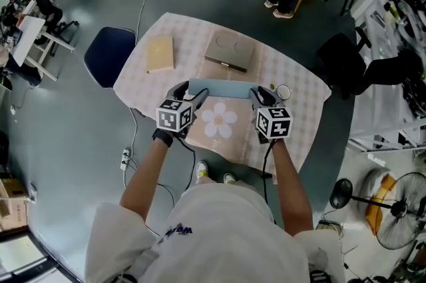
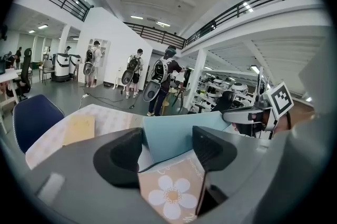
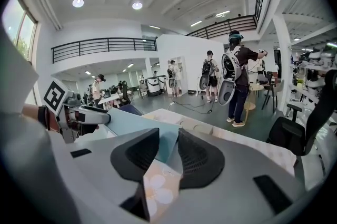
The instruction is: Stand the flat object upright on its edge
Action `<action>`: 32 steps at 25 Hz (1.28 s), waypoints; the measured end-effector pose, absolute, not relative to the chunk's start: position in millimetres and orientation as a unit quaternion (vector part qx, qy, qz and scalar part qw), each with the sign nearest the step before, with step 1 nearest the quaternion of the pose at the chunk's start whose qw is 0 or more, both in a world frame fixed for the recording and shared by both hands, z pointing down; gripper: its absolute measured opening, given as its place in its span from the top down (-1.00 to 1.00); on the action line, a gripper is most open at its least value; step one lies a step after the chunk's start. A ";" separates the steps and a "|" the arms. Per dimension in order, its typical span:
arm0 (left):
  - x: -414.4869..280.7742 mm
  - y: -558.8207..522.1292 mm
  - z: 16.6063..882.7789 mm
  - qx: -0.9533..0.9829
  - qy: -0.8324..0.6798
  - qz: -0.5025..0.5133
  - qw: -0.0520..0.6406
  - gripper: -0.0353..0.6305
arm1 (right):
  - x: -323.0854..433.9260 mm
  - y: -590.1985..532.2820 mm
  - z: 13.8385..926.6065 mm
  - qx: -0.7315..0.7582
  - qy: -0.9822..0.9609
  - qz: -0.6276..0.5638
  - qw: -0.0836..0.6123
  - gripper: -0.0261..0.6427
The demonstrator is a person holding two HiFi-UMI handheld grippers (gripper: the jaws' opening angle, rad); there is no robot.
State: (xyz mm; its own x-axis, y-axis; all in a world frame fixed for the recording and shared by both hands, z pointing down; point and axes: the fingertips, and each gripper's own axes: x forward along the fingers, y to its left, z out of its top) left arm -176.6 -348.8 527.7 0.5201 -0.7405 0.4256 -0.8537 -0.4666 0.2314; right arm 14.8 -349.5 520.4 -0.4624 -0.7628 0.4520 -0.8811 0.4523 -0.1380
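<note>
The flat object (image 1: 219, 123) is a thin board with a beige face printed with a white flower and a light blue part (image 1: 219, 88) along its far side. It is held tilted above the near side of the table, flower face toward me. My left gripper (image 1: 193, 96) is shut on its left end; in the left gripper view the board (image 2: 171, 194) fills the gap between the wide-set jaws of that gripper (image 2: 167, 152). My right gripper (image 1: 256, 96) is shut on its right end, and the right gripper view shows the narrow-set jaws of this gripper (image 3: 168, 152) pinching the board's edge (image 3: 157, 186).
The table (image 1: 299, 85) has a pale checked cloth. A tan book (image 1: 160, 53) lies at its far left, a flat grey-brown box (image 1: 230, 51) at the far middle, a small round ring (image 1: 284, 91) near the right gripper. A blue chair (image 1: 108, 54) stands left and a black chair (image 1: 339, 55) right.
</note>
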 end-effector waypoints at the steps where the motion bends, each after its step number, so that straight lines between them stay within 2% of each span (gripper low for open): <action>1: -178.8 -351.9 528.1 0.845 -0.471 0.133 0.214 -0.01 | 12.5 -352.3 519.9 0.490 -0.837 0.177 0.168 0.57; 5: -187.3 -363.5 527.3 0.846 -0.472 0.122 0.215 -0.02 | 4.0 -363.6 516.5 0.486 -0.841 0.161 0.176 0.57; 10: -179.9 -384.9 516.3 0.853 -0.479 0.132 0.158 -0.01 | 8.2 -383.6 512.1 0.483 -0.846 0.122 0.189 0.56; 26: -180.7 -434.9 514.2 0.853 -0.481 0.094 0.178 -0.03 | 13.1 -438.0 512.5 0.512 -0.831 0.167 0.141 0.56; 32: -186.3 -446.4 513.4 0.846 -0.492 0.083 0.186 -0.05 | 17.5 -453.1 513.3 0.528 -0.819 0.179 0.135 0.48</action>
State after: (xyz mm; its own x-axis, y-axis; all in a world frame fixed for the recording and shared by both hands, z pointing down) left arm -186.3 -446.4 513.4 0.5020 -0.8022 0.3233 -0.8638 -0.4465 0.2335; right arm 17.5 -453.1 513.3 -0.4069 -0.8162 0.4101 -0.9129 0.3789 -0.1517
